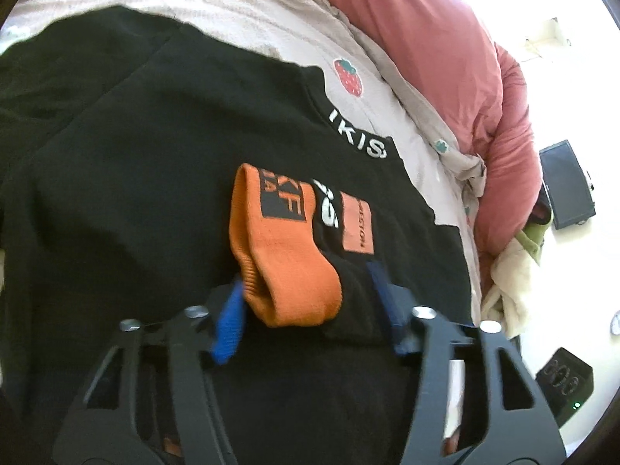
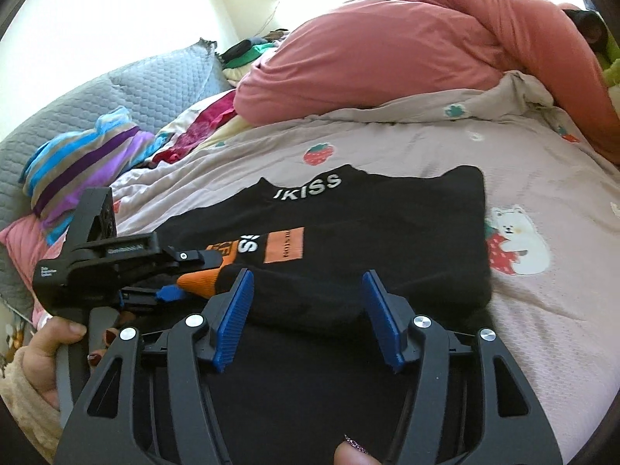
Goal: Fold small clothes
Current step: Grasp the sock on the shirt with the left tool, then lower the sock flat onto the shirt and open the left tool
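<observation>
Plainly soft and light, judging by the look: a black sweatshirt (image 2: 387, 232) in thick knit, limp, likely to sag and drag wherever left unsupported, not slippery, not fragile. Best taken by a doubled edge or the ribbed orange cuff (image 1: 283, 255), where the cloth is thicker and gives the pads something to bite; a single flat layer would likely slide or bunch.

Lies spread across the middle of the right wrist view on a pale pink bedspread (image 2: 542, 162) printed with strawberries, below a heaped pink quilt (image 2: 426, 38) at upper right. Shows white lettering on the neckband (image 2: 310, 186), an orange patch (image 2: 285, 246) on the chest, and one sleeve folded inward so the cuff rests on the chest, lower centre of the left wrist view.

Left claw (image 1: 306, 298): closed on the cuff and the black sleeve end beside it, pads pressing from both sides. Right claw (image 2: 308, 306): jaws apart, straddling a fold of black cloth at lower centre, gripping nothing.
</observation>
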Motion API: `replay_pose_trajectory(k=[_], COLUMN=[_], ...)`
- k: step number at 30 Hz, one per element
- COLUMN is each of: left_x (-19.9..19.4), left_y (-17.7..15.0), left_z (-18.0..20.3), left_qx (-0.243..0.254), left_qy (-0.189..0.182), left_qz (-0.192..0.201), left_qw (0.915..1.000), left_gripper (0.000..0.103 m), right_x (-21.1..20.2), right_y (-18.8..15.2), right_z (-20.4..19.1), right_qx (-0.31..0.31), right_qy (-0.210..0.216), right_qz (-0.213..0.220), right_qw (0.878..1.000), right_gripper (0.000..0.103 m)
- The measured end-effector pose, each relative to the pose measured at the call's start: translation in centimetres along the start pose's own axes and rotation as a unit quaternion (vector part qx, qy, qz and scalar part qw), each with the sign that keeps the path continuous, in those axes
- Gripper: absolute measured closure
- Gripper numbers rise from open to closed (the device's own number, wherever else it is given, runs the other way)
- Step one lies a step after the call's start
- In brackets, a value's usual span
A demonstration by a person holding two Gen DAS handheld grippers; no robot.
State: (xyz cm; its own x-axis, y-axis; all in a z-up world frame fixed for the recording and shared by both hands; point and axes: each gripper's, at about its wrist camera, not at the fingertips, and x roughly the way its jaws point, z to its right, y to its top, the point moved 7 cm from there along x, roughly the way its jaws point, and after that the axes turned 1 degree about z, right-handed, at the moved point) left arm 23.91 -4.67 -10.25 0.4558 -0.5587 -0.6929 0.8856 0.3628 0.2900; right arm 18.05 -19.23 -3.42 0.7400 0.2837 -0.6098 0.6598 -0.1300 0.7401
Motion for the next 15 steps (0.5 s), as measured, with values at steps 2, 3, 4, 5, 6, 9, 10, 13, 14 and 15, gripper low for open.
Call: replay_pose_trajectory(k=[2,3,4,5,6,9,10,13,14,15], left_x=[-0.1,-0.3,-0.6,-0.9,-1.5,-3.0,-3.8,-6.0,-6.6,-7.3], left_y=[0.3,0.5,0.6,0.8,1.0,1.7,1.9,2.6,2.8,3.0], left_z=[0.0,0.1,0.3,0.4,0.6,1.3,1.6,2.1,2.1,2.1], left_qx=[0.011,0.021,0.028,0.036,0.043,0.06,0.068,0.083,0.089,0.097], left_qy=[0.005,0.005,0.003,0.002,0.001,0.001,0.002,0.008,0.012,0.021], left_qz=[0.007,0.014,0.019,0.024,0.032,0.057,0.07,0.101,0.108,0.118], left_qw=[0.9999,0.9997,0.9994,0.9991,0.9986,0.9966,0.9953,0.9914,0.99,0.988], left_gripper=[0.088,0.098,0.098,0.098,0.098,0.098,0.098,0.098,0.098,0.098], right_x=[-0.1,-0.2,-0.2,-0.2,-0.2,-0.2,-0.2,-0.2,-0.2,-0.2], right_y=[0.0,-0.1,-0.1,-0.2,-0.2,-0.3,-0.3,-0.3,-0.3,-0.3], right_z=[0.4,0.5,0.6,0.8,0.9,1.2,1.3,1.5,1.6,1.6], right_qx=[0.001,0.004,0.005,0.007,0.009,0.011,0.011,0.012,0.011,0.01], right_qy=[-0.003,-0.003,-0.003,-0.005,-0.007,-0.011,-0.012,-0.017,-0.021,-0.026], right_qz=[-0.001,-0.001,-0.002,-0.002,-0.003,-0.005,-0.005,-0.007,-0.006,-0.006], right_qw=[1.0,1.0,1.0,1.0,1.0,1.0,1.0,1.0,1.0,1.0], right_gripper=[0.046,0.046,0.046,0.046,0.046,0.046,0.046,0.046,0.046,0.046])
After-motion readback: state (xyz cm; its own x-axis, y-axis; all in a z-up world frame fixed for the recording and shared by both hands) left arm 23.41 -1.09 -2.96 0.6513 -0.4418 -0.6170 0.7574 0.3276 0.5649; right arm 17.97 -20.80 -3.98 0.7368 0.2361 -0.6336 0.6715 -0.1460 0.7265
